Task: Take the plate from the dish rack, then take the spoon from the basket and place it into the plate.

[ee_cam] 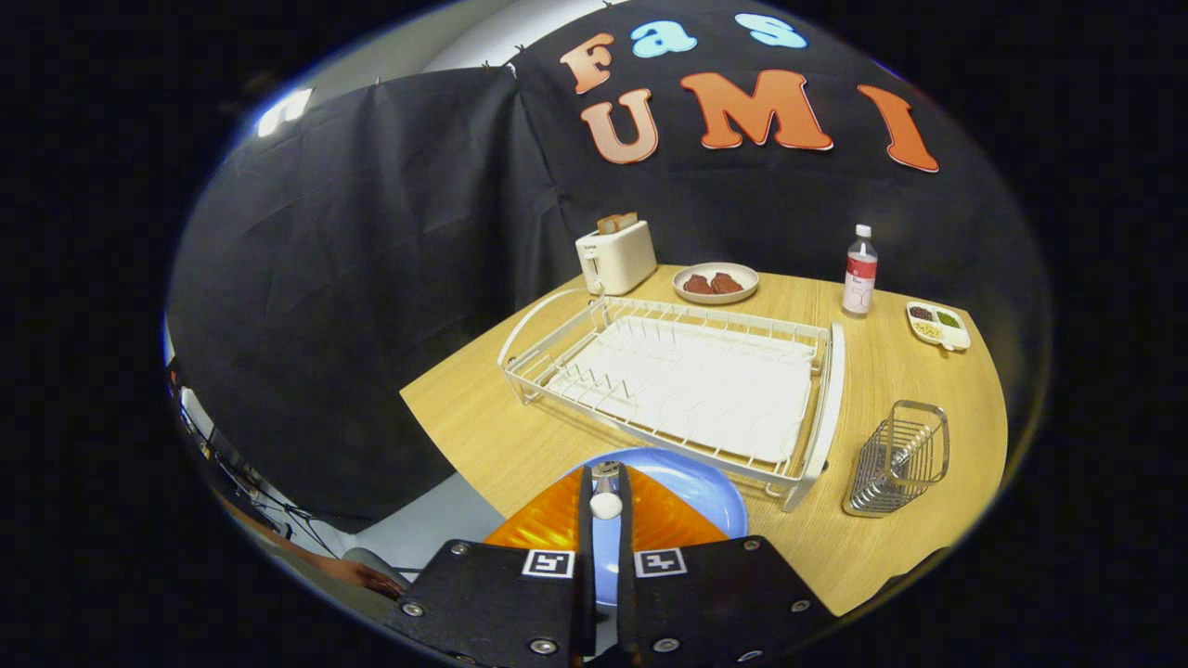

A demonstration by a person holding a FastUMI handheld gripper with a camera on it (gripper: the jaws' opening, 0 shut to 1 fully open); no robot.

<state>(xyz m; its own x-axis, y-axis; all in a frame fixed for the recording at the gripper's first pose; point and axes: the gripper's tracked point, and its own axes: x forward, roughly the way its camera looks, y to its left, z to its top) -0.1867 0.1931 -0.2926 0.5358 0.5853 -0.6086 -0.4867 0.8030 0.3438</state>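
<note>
With the tool [605,520] clamped on the spoon [606,504] above the blue plate [707,496], which lies on the tabletop [891,371] beside the dish rack [687,380], releasing off-centre could drop it past the rim.

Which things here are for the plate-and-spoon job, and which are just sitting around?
For the job: gripper shut on the spoon, blue plate under it, dish rack, wire basket.

Just sitting: toaster, dish of food, bottle, snack tray.
</note>
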